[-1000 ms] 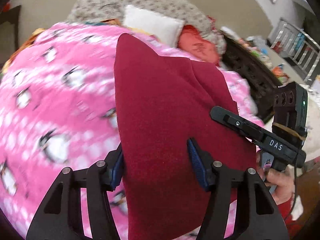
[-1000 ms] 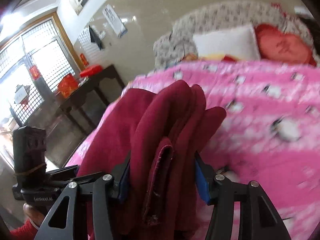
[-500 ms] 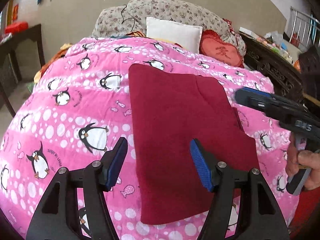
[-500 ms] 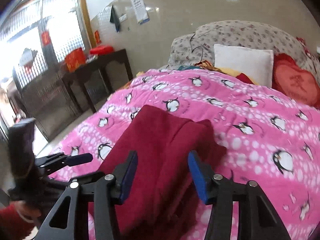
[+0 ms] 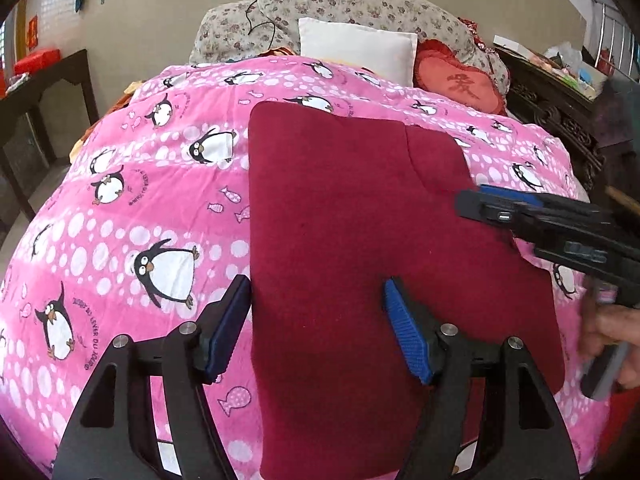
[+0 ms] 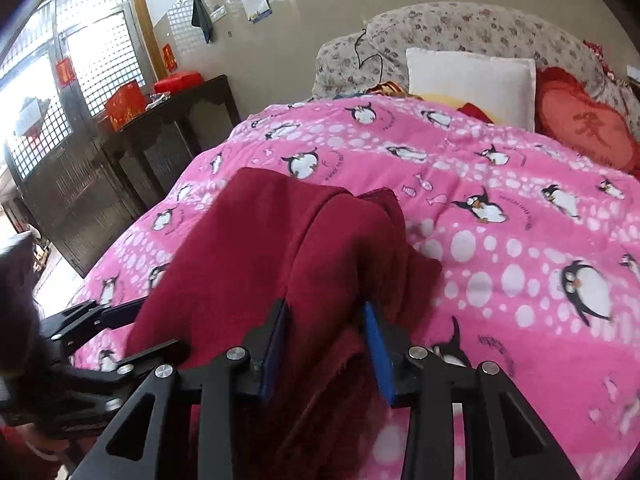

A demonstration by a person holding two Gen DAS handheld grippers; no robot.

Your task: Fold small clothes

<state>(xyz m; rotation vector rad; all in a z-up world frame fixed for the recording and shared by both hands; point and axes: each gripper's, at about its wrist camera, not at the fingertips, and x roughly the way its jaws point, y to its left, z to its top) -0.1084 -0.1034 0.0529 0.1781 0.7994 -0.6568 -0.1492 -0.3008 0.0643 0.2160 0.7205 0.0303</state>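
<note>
A dark red garment point(image 5: 360, 248) lies folded flat on the pink penguin bedspread point(image 5: 140, 200). My left gripper point(image 5: 316, 328) is open above its near left part, holding nothing. My right gripper point(image 6: 326, 350) has its blue pads close around a raised fold at the garment's right edge point(image 6: 304, 248). In the left wrist view the right gripper point(image 5: 560, 232) reaches in from the right over the cloth.
A white pillow point(image 5: 356, 50), a red heart cushion point(image 5: 460, 80) and a floral bedding pile point(image 5: 340, 8) sit at the head of the bed. A dark wooden table point(image 6: 160, 128) with red boxes stands left. A carved dark cabinet point(image 5: 560, 112) stands right.
The garment came down from being held up and now lies flat on the bed. My left gripper stayed open and drew back; my right gripper's jaws narrowed onto the garment's edge fold.
</note>
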